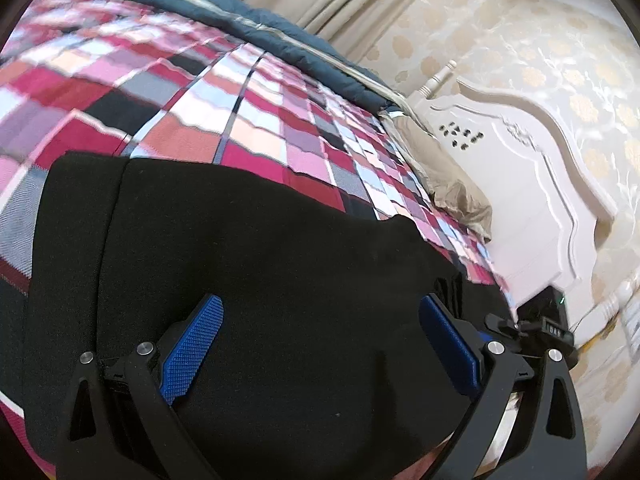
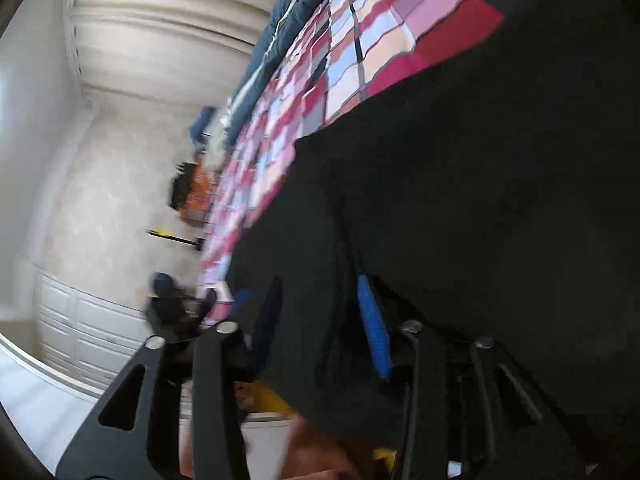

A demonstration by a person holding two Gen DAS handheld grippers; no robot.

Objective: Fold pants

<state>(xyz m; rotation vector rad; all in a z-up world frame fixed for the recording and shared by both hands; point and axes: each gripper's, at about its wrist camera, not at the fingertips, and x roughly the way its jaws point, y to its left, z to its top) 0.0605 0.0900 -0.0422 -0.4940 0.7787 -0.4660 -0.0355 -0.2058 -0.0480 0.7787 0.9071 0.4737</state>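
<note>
right gripper [image 2: 320, 320] narrow with a fold of black pants [image 1: 260, 280] between its blue pads, left gripper [image 1: 320, 344] wide, empty above the same cloth on the checked bedspread [image 1: 200, 92]; looks partly folded, another fold likely left.

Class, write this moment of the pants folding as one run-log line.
stage: folding | black pants on checked bedspread | left tool: open over pants | right tool: fabric between fingers, grip unclear
</note>
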